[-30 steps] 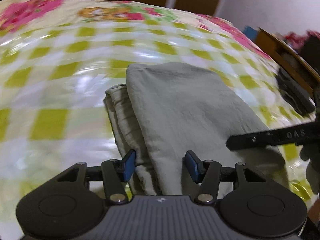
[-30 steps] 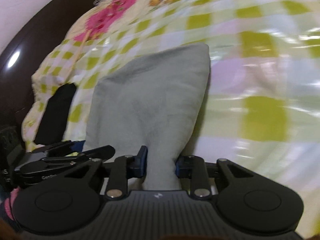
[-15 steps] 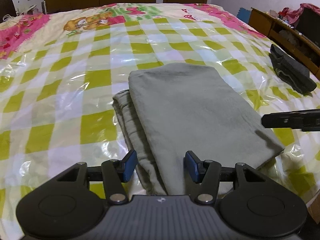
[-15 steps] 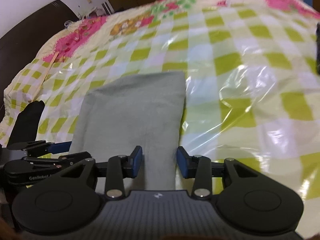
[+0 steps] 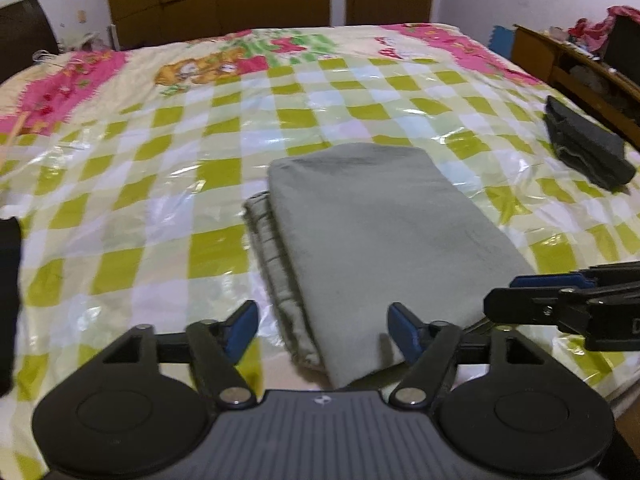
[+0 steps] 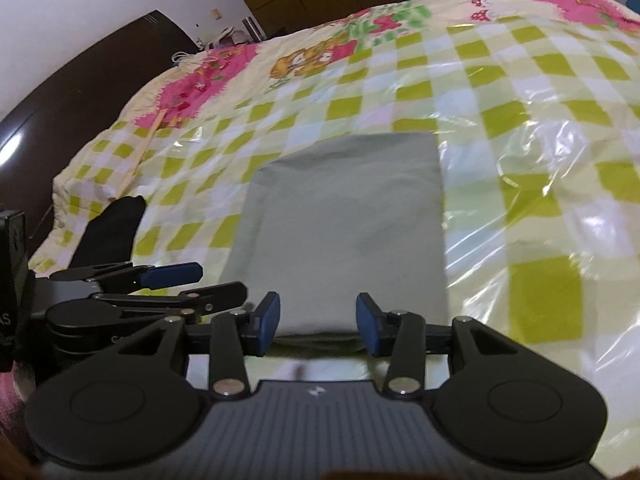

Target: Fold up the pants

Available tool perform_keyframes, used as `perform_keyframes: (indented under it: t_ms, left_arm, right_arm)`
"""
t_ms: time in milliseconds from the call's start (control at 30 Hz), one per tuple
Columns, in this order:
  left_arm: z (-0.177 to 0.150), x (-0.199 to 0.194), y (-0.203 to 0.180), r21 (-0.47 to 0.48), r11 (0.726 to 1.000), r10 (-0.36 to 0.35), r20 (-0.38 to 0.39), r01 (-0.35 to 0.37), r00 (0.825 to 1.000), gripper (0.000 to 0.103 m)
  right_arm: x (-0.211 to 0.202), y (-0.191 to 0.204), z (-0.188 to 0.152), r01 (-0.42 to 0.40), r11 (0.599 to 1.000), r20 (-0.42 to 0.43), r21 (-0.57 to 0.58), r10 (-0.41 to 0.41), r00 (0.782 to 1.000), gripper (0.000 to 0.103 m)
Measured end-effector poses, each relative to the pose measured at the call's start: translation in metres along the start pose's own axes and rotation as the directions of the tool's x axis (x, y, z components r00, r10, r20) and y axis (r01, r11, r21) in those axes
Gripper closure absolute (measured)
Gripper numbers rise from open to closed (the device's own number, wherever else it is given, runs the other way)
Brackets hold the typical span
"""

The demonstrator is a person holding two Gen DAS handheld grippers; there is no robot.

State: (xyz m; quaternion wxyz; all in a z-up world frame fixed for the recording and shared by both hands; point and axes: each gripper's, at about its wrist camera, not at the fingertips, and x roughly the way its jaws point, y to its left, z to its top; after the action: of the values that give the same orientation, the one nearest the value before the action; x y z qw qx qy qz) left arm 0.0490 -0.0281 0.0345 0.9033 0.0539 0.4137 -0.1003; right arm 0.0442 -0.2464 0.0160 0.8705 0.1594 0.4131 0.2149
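The pants (image 5: 384, 240) lie folded into a compact grey rectangle on the checked bedspread (image 5: 168, 184), their near edge just ahead of both sets of jaws. The left gripper (image 5: 322, 330) is opening, its pads wide apart and clear of the cloth; the right gripper (image 6: 318, 318) is opening too, gripping nothing. The step looks like letting go: lift straight off, snagging no layer, so the stack stays square.

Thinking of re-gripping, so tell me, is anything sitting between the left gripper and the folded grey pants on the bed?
Nothing visible. The left gripper, its jaws opening, hangs right over the near edge of the grey pants with only clear space between. The right gripper reaches in from the side, not across the path.
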Motion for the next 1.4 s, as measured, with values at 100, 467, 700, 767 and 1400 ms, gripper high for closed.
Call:
perform_keyframes:
  t_ms: [100, 467, 700, 767, 1400]
  left_arm:
    - [-0.007, -0.008, -0.002, 0.007, 0.999, 0.052, 0.022, -0.052, 0.998, 0.008]
    - [-0.033, -0.012, -0.003, 0.012, 0.993, 0.119, -0.015, -0.118, 0.993, 0.000]
    - [-0.046, -0.019, -0.001, -0.018, 0.997, 0.076, -0.030, -0.077, 0.997, 0.000]
    - [-0.048, -0.019, 0.002, -0.041, 0.997, 0.058, -0.041, -0.059, 0.998, 0.000]
    - [-0.058, -0.022, 0.001, -0.065, 0.994, 0.082, -0.053, -0.085, 0.995, 0.000]
  right_arm:
    - [-0.004, 0.003, -0.006, -0.006, 1.000, 0.006, 0.008, 0.006, 1.000, 0.060]
    - [-0.010, 0.002, -0.033, 0.018, 0.998, -0.005, 0.058, -0.017, 1.000, 0.057]
    - [-0.005, 0.006, -0.048, 0.052, 0.997, -0.035, 0.063, -0.050, 0.998, 0.055]
    - [-0.006, 0.008, -0.050, 0.069, 0.996, -0.030, 0.064, -0.067, 0.997, 0.055]
    - [-0.010, 0.017, -0.058, 0.181, 0.980, -0.004, 0.082, -0.181, 0.983, 0.014]
